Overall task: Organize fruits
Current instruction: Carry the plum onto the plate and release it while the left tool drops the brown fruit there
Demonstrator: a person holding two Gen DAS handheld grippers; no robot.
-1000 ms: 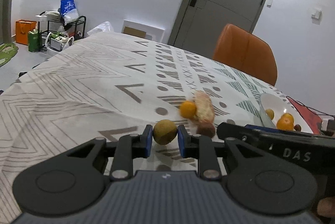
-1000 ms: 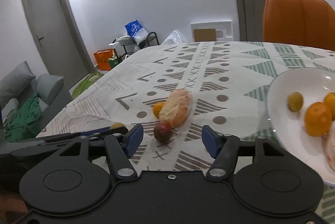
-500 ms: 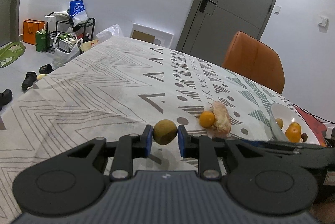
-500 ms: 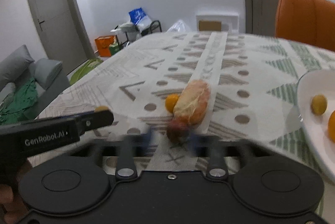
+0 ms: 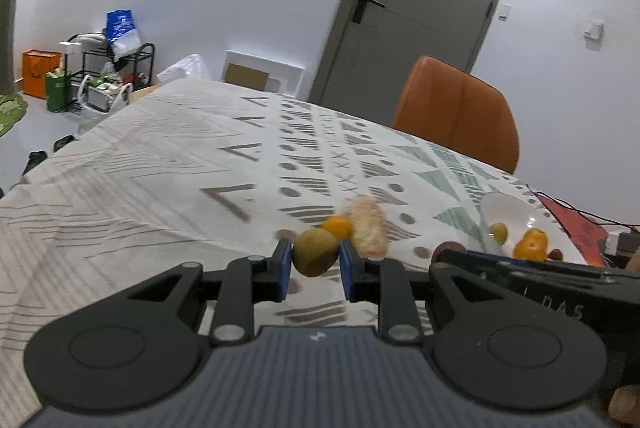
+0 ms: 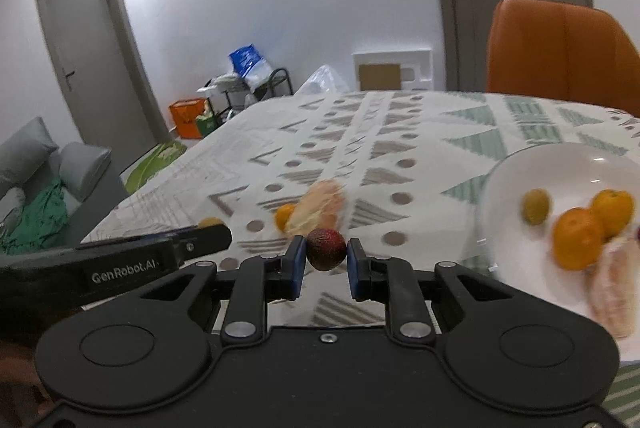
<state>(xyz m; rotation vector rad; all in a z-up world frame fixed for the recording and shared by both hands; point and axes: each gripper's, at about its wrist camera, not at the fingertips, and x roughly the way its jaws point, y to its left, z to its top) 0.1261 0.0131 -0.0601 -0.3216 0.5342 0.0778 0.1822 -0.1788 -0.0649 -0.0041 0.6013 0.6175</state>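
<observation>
Each gripper holds one fruit.
The left gripper (image 5: 315, 263) squeezes a brown-green fruit (image 5: 315, 257) at mid-frame; the right gripper (image 6: 326, 266) squeezes a dark red fruit (image 6: 326, 249).

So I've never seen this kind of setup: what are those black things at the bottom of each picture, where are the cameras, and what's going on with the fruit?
No robot here: a person holds one hand-held pair of tongs in each hand, and a fisheye camera on each looks forward along its two fingers. The black shape at the bottom of each picture is the tool itself.

In the left camera's view, the left tongs are shut on a greenish-brown round fruit. In the right camera's view, the right tongs are shut on a small dark red fruit.

On the patterned tablecloth lie a small orange and, touching it, a long pale piece, blurred, perhaps peeled fruit. To the right, a white bowl holds two oranges, a small yellow-green fruit and another pale piece.
</observation>
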